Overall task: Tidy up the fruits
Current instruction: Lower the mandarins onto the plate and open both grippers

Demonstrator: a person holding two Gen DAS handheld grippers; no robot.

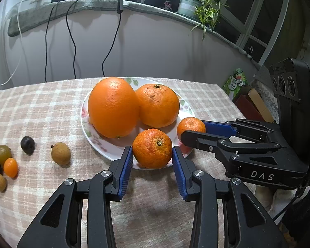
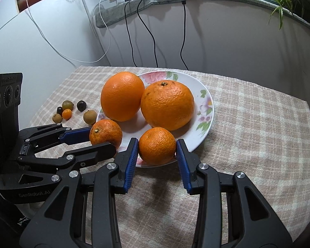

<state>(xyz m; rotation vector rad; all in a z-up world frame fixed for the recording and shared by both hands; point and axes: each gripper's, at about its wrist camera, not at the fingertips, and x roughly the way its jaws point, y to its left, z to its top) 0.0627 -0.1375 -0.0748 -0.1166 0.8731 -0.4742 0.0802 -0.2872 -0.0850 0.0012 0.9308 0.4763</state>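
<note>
A white flowered plate [image 1: 105, 148] [image 2: 206, 103] on the checked tablecloth carries two big oranges, one [image 1: 113, 106] [image 2: 122, 96] to the left of the other [image 1: 158, 104] [image 2: 167, 105]. My left gripper [image 1: 152, 148] [image 2: 102, 138] is shut on a small mandarin [image 1: 152, 144] [image 2: 106, 131] at the plate's near rim. Just to its right, my right gripper [image 2: 157, 142] [image 1: 193, 129] is shut on a second small mandarin [image 2: 157, 147] [image 1: 190, 125], also at the near rim. Whether either mandarin rests on the plate or hangs just above it, I cannot tell.
Several small fruits lie on the cloth left of the plate: a brown longan [image 1: 61, 153] [image 2: 90, 116], a dark grape [image 1: 27, 144], a kumquat [image 1: 10, 167] and others. Cables hang down the wall behind. Boxes [image 1: 248, 103] stand past the table's right edge.
</note>
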